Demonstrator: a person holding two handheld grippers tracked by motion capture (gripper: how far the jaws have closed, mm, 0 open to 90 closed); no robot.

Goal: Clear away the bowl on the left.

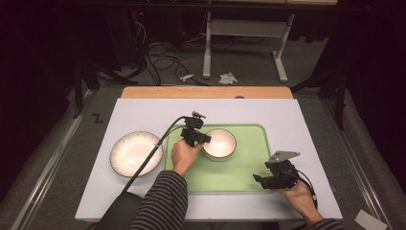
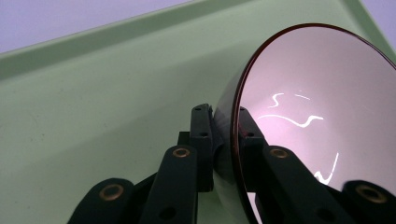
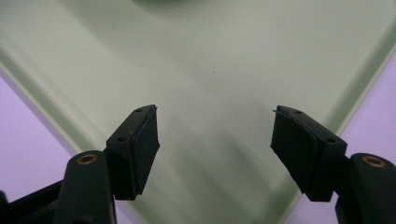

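In the high view, your left claw sits just left of centre frame, clamped on the left rim of the small bowl, which is over the upper middle of the green tray; whether the bowl's base rests on the tray or hangs just clear cannot be told from here. A larger ribbed bowl stands on the white desk at centre left, apart from the tray. Your right claw rests at the tray's lower right corner, released and holding nothing. In the left gripper view, the fingers pinch the bowl's thin dark rim from both sides, one pad inside and one outside, and the bowl fills the right of the frame over tray floor. Risk noted: the hold is on one edge of a glazed wall only, so the bowl's weight can pivot it about the pads; a quick lift or wrist roll could let it slip and drop onto the tray. Releasing while it is tilted could set it rocking or knock the raised tray wall. In the right gripper view, the pads stand wide apart over the tray corner, with pale desk at lower left. That claw offers no support to the bowl, and any sideways sweep of it could nudge the tray.
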